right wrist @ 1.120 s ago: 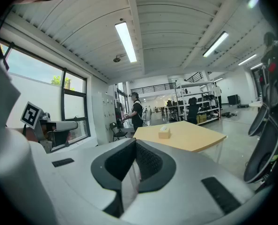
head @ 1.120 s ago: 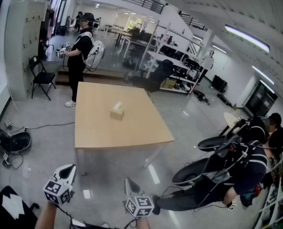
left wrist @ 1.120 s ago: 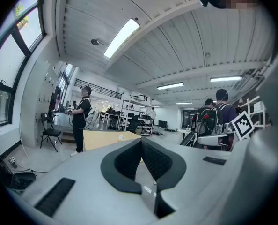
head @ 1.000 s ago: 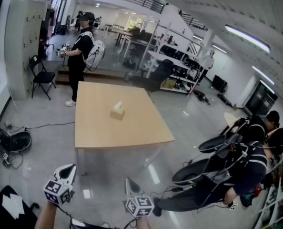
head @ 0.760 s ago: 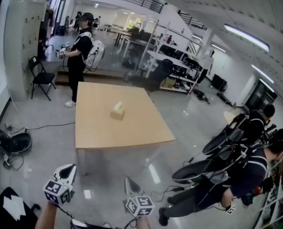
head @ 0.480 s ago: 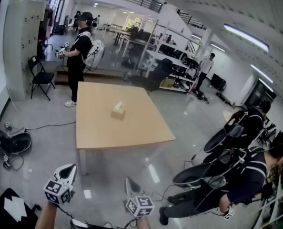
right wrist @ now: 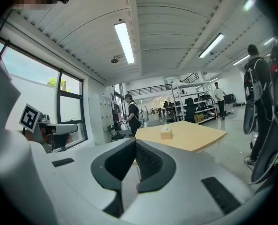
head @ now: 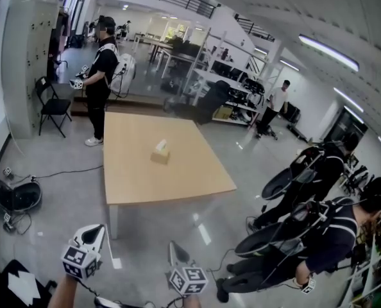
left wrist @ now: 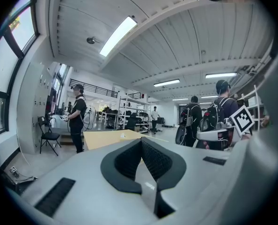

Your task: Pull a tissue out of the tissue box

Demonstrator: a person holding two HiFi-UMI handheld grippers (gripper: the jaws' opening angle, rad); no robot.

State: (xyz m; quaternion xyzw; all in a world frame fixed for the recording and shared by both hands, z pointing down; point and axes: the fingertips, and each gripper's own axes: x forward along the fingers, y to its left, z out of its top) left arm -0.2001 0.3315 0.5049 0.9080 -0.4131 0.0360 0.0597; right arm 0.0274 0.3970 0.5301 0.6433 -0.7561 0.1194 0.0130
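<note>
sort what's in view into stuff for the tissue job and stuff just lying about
For the job: small tan tissue box, square light wooden table under it, left gripper, right gripper.
Lying about: black folding chair, black bag on floor, metal shelving racks.

Long ceiling strip lights flood the hall in bright, even white, with daylight added through a window at the side. The polished floor throws back pale streaks of glare below the table, whose shadow is faint. The tissue box reads small but sharp. Every view bows hard toward dark, vignetted edges; the nearest foreground goes soft.
</note>
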